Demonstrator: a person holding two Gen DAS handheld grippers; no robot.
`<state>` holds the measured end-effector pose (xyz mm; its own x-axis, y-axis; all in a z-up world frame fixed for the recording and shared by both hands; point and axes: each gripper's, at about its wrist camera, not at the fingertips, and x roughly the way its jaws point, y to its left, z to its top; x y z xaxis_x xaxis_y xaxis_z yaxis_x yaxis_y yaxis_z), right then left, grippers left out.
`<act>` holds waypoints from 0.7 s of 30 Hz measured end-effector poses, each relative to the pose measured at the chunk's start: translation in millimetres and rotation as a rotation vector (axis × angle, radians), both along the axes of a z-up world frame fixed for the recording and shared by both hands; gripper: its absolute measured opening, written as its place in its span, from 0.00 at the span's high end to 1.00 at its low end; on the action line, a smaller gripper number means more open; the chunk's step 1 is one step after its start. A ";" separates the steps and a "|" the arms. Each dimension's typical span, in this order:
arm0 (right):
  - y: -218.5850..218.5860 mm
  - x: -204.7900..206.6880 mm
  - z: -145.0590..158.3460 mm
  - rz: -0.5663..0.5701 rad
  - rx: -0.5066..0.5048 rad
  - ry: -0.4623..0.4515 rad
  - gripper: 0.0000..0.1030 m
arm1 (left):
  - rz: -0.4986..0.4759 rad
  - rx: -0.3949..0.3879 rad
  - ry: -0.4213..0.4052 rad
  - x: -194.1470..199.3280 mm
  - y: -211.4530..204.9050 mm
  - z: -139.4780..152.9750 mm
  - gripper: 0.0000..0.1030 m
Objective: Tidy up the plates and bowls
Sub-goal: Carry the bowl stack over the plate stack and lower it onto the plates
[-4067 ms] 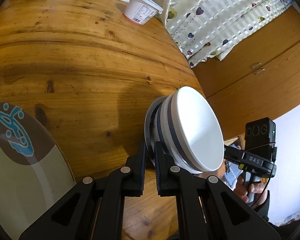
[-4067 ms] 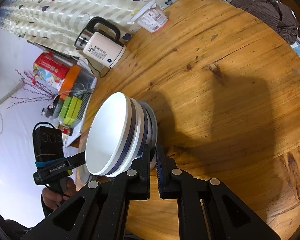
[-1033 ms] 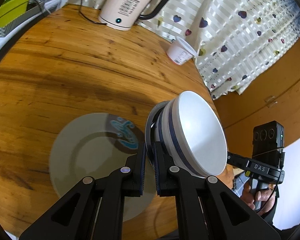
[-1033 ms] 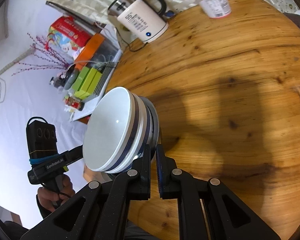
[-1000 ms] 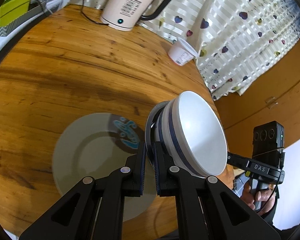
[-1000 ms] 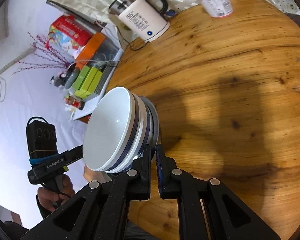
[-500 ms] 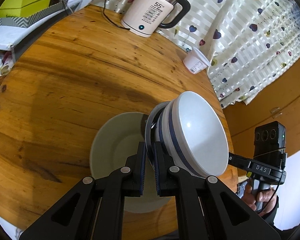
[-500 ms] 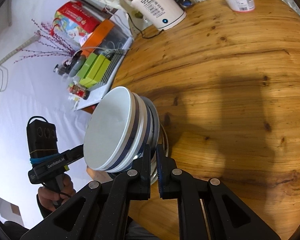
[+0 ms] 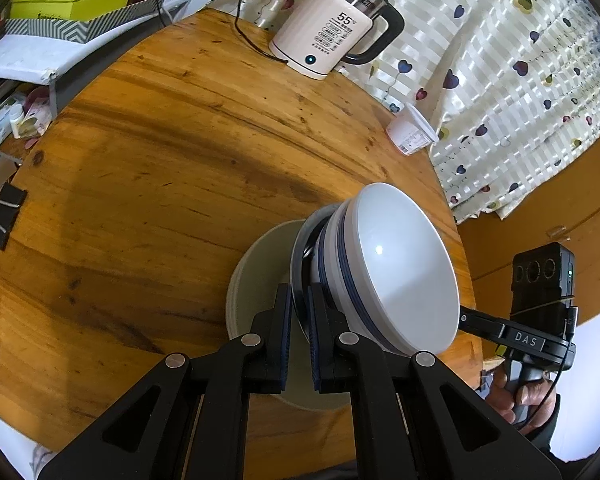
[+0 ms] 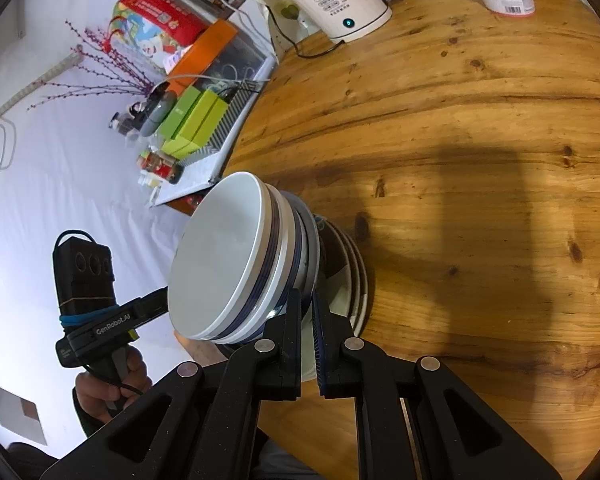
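A stack of white bowls with blue bands sits on a dark-rimmed plate, and both grippers hold it from opposite sides. My left gripper is shut on the plate's rim. My right gripper is shut on the same rim at the other side; the bowl stack shows there too. The stack hangs just over a pale grey plate lying on the round wooden table. That plate's edge shows in the right wrist view.
A white electric kettle with its cord stands at the table's far edge, and a white yogurt cup stands near the heart-print curtain. A shelf with green boxes stands beside the table.
Both grippers have carried the bowl stack across the table until it is over the pale grey plate, which now lies mostly under it. The grip has not changed.
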<state>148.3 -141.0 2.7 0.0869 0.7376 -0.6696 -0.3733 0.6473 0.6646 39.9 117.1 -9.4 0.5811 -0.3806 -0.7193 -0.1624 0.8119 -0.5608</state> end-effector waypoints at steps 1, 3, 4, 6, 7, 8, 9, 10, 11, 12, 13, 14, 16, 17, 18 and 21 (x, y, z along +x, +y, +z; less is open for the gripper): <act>1.6 0.0 -0.3 0.003 -0.001 0.001 0.92 | 0.002 -0.001 0.001 -0.4 1.1 -0.4 0.94; 4.5 -0.1 -1.1 0.007 -0.004 0.003 0.92 | 0.007 -0.001 0.003 -1.9 3.4 -1.6 0.94; 5.4 -0.2 -1.6 0.009 -0.005 0.003 0.92 | 0.009 -0.002 0.004 -2.9 4.6 -2.5 0.94; 7.6 -0.4 -2.8 0.012 -0.007 0.006 0.92 | 0.011 -0.003 0.007 -3.2 5.6 -3.3 0.94; 7.9 -0.9 -3.0 0.013 -0.008 0.006 0.92 | 0.012 -0.004 0.007 -3.9 6.2 -3.9 0.94; 8.4 -1.0 -3.3 0.015 -0.008 0.007 0.92 | 0.013 -0.005 0.007 -3.8 5.9 -3.4 0.94; 8.8 -1.2 -3.1 0.016 -0.009 0.007 0.92 | 0.012 -0.005 0.006 -3.6 5.8 -3.4 0.94; 9.0 -1.2 -2.9 0.016 -0.010 0.006 0.92 | 0.011 -0.004 0.006 -3.6 5.9 -3.5 0.94; 9.1 -1.1 -2.7 0.016 -0.010 0.006 0.92 | 0.011 -0.005 0.006 -3.8 6.1 -3.8 0.94; 9.1 -1.3 -2.9 0.015 -0.010 0.007 0.92 | 0.011 -0.004 0.006 -3.7 6.0 -3.9 0.94; 9.5 -1.5 -2.8 0.015 -0.012 0.007 0.92 | 0.011 -0.004 0.006 -3.7 6.1 -3.9 0.94; 10.2 -1.7 -2.7 0.015 -0.013 0.007 0.92 | 0.011 -0.004 0.006 -3.9 6.3 -4.0 0.94; 11.0 -1.7 -2.8 0.015 -0.015 0.007 0.92 | 0.011 -0.004 0.006 -3.5 6.2 -4.1 0.94; 10.7 -1.6 -3.1 0.015 -0.015 0.007 0.92 | 0.012 -0.005 0.006 -3.7 6.5 -4.3 0.94; 10.8 -1.6 -3.1 0.015 -0.014 0.008 0.92 | 0.012 -0.006 0.006 -4.0 6.8 -4.3 0.94; 10.8 -1.7 -2.9 0.014 -0.015 0.008 0.92 | 0.013 -0.007 0.006 -4.4 7.1 -4.8 0.94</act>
<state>146.7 -130.2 -0.1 0.0709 0.7286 -0.6812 -0.3774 0.6517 0.6578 35.6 124.1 -14.1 0.5820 -0.3778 -0.7200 -0.1760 0.8060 -0.5652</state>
